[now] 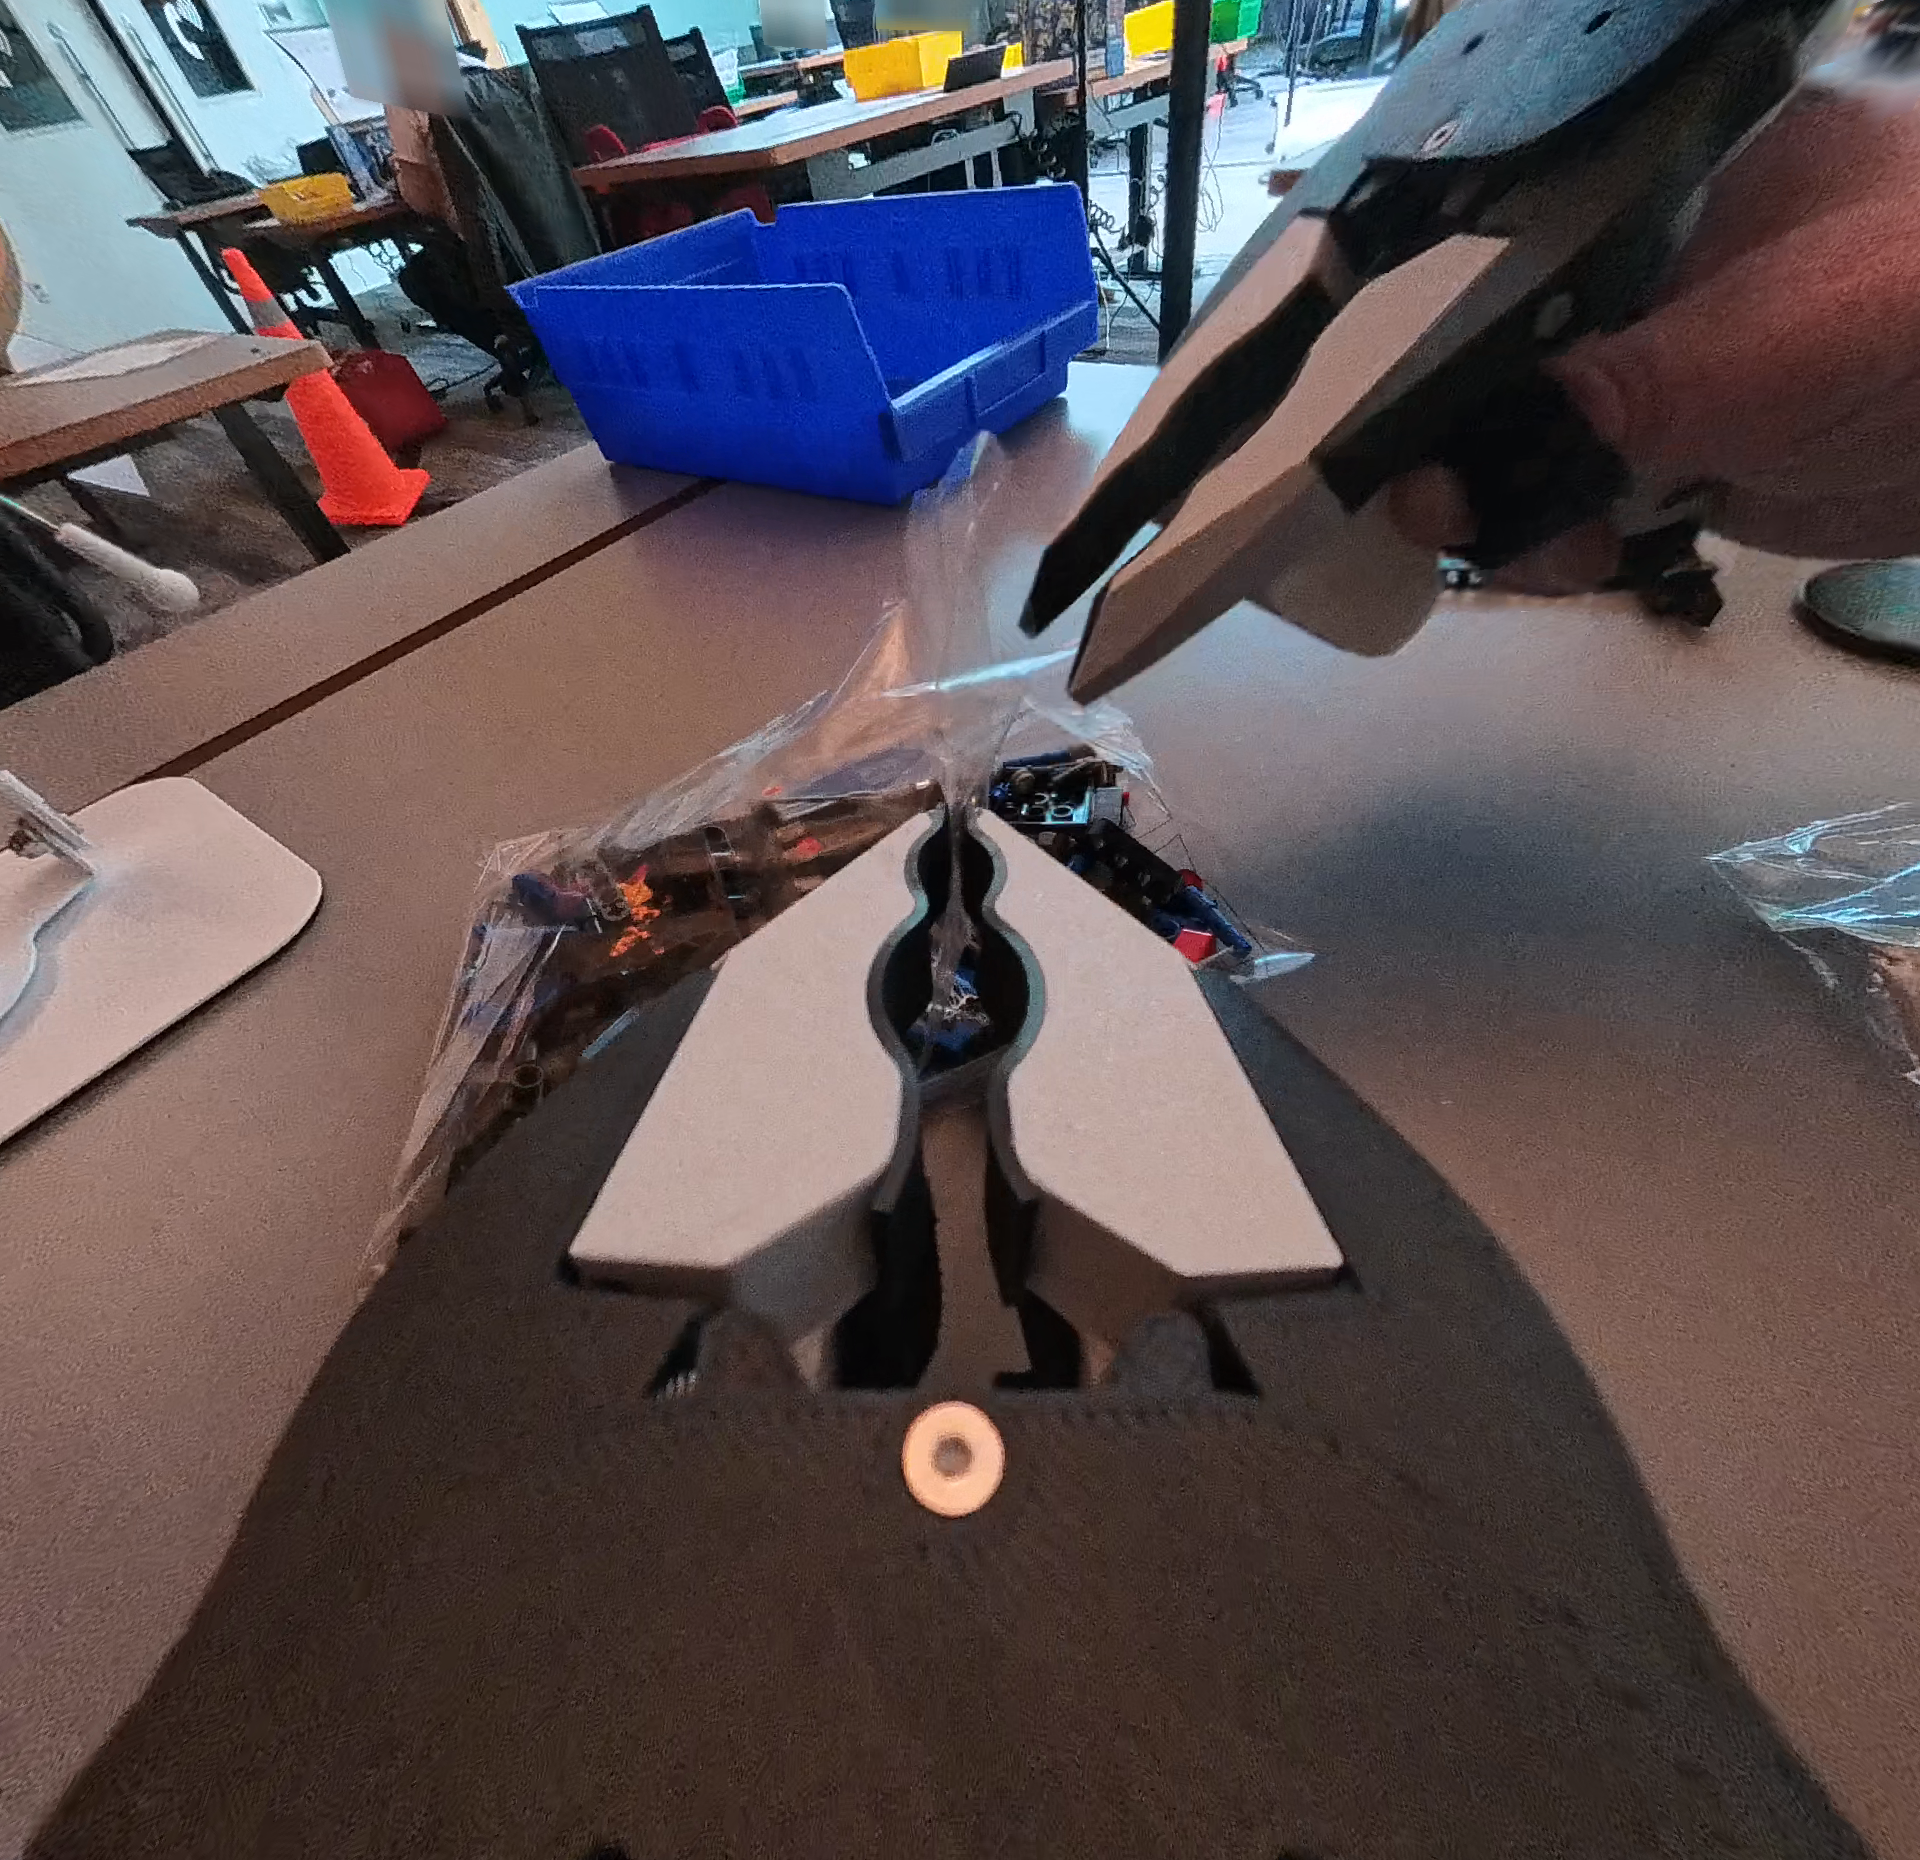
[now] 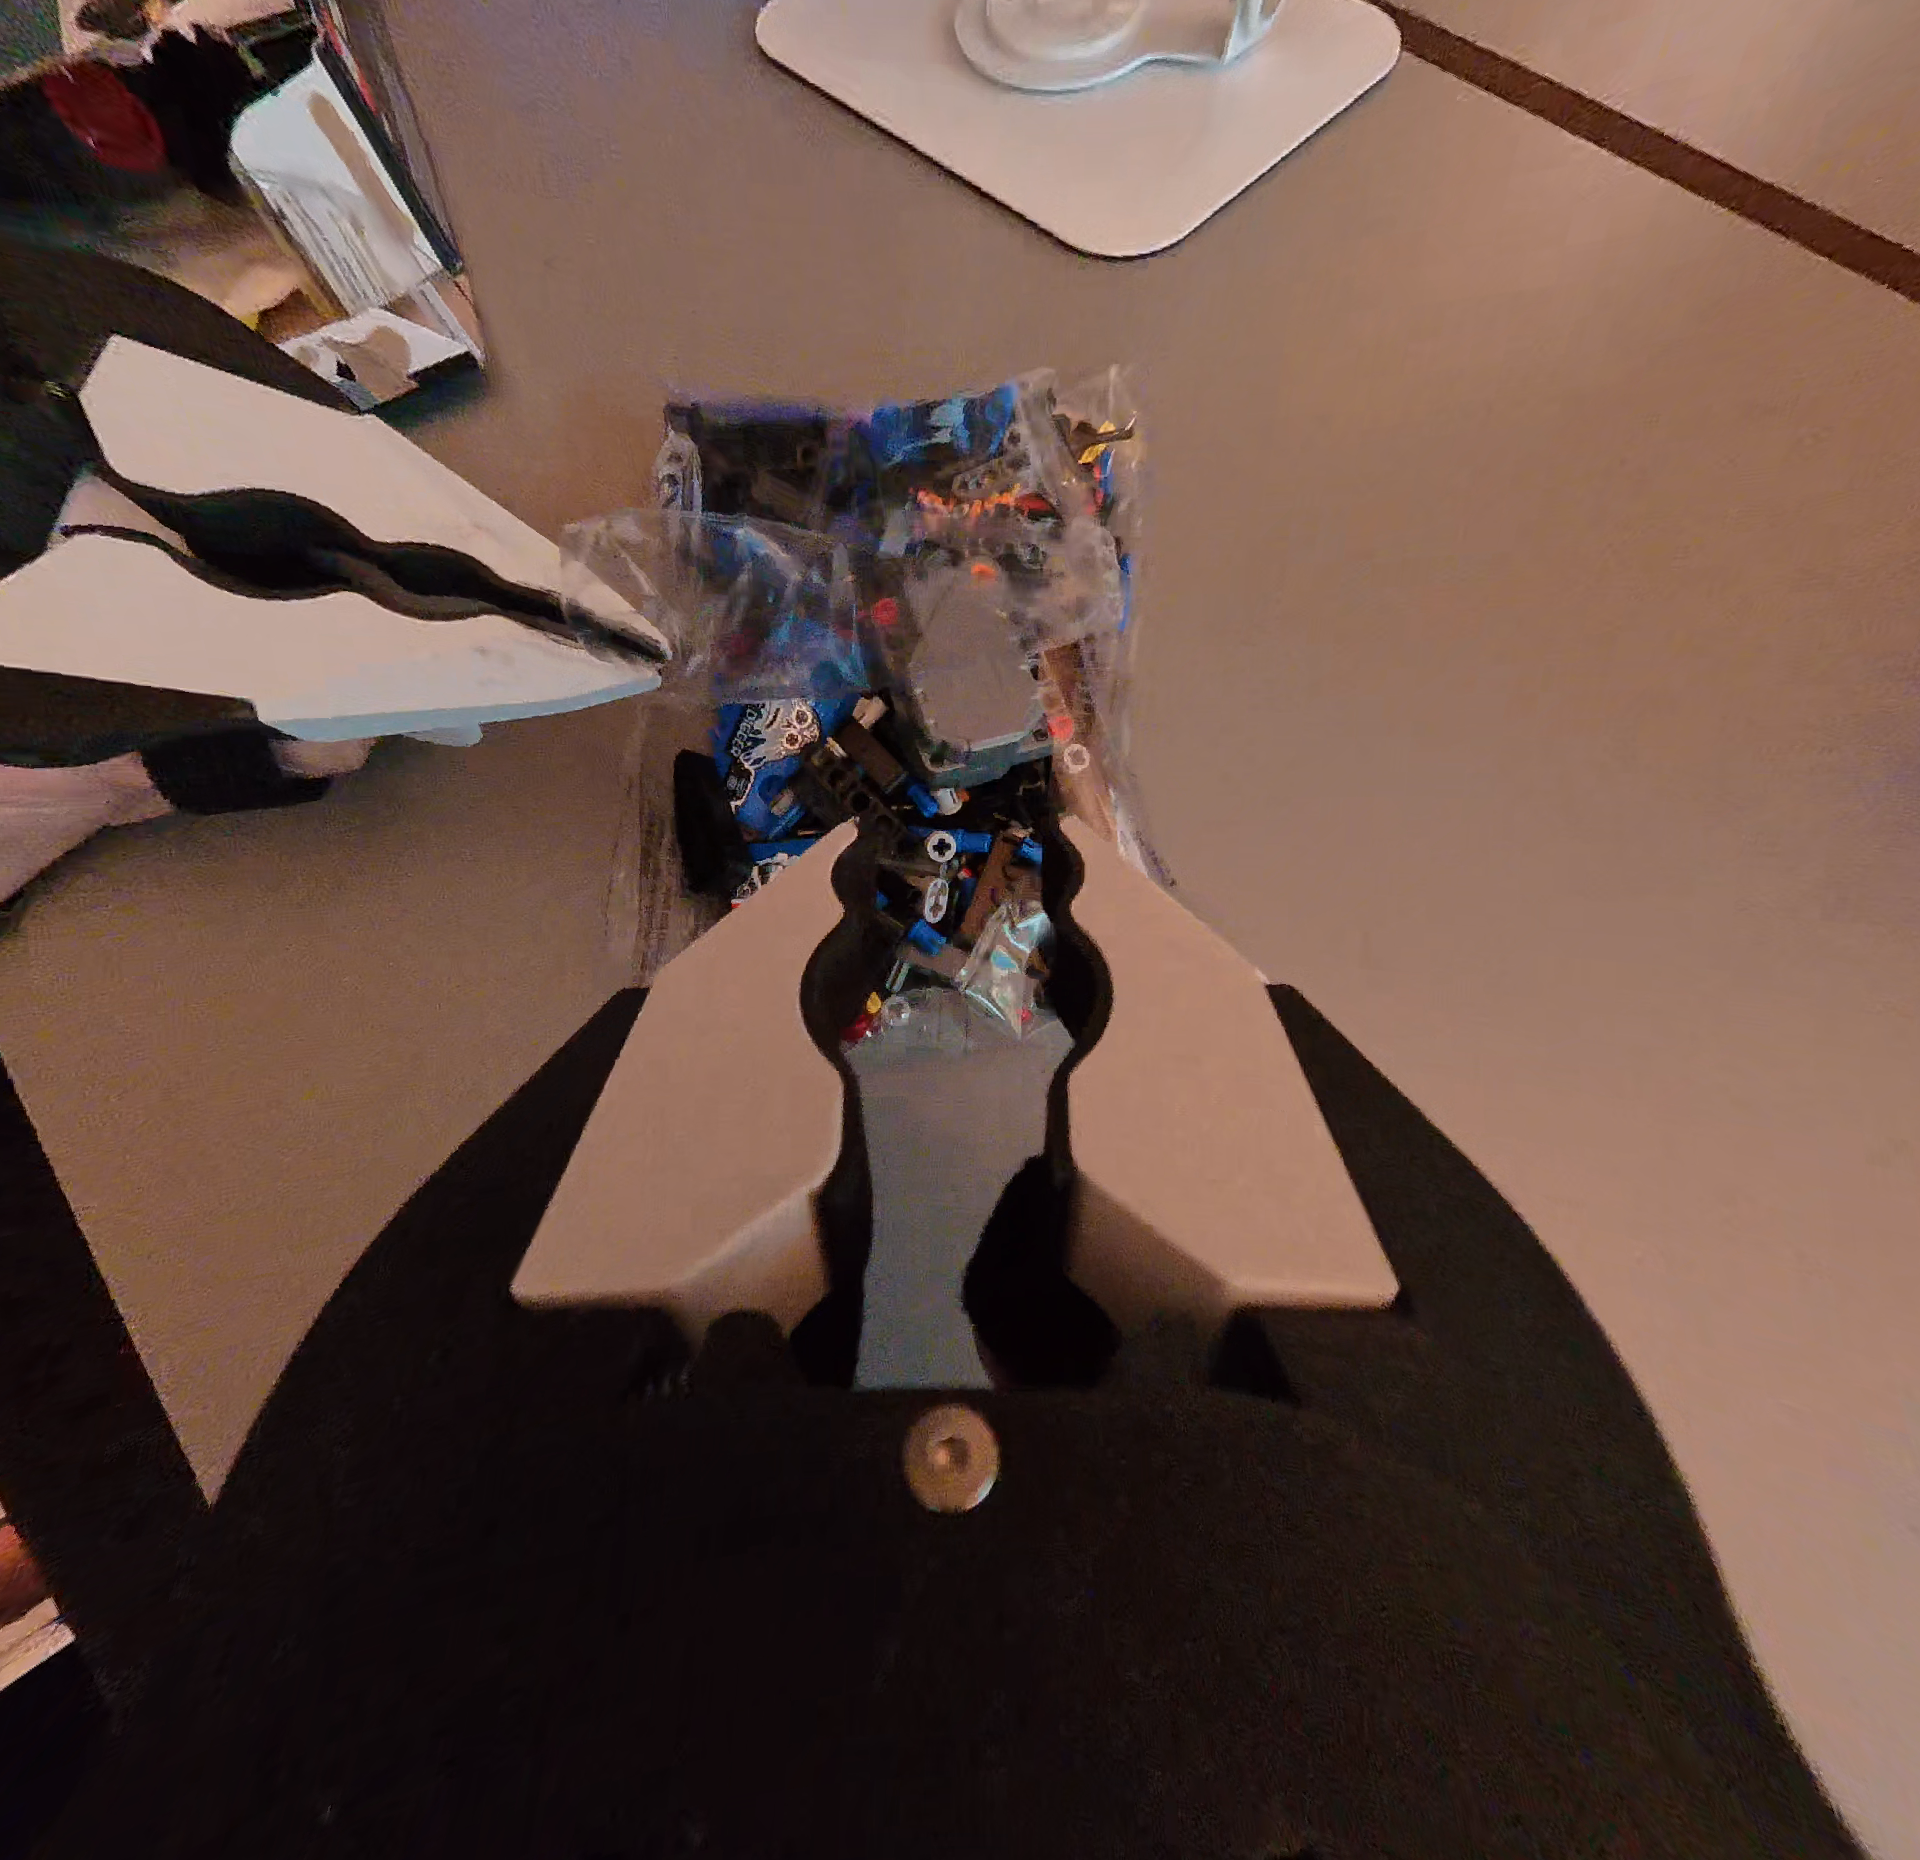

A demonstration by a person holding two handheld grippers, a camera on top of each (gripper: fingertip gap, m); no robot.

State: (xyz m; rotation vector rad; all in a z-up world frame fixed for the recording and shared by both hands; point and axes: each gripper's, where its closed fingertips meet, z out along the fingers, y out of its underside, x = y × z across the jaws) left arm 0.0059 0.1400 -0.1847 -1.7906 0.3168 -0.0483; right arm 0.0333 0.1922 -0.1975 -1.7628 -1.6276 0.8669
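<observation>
Office-type room with desks behind, grey-brown bench [image 1: 582,605] up front. A clear plastic bag [image 2: 894,605] of small blue and black building pieces lies mid-bench. The left gripper [image 1: 958,823] is clenched on a pinch of the bag's film. The right gripper [image 2: 961,854] hovers over it, fingers apart, grasping nothing. Blue bin [image 1: 810,345] at the far edge, white stand base [image 2: 1081,96] off to one side.

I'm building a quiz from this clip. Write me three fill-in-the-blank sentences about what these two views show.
1. The left gripper is shut on the clear ____ bag of small parts.
2. The bin at the table's far edge is ____ in colour.
3. The right gripper's fingers are ____ above the bag.

Missing words: plastic; blue; open
</observation>
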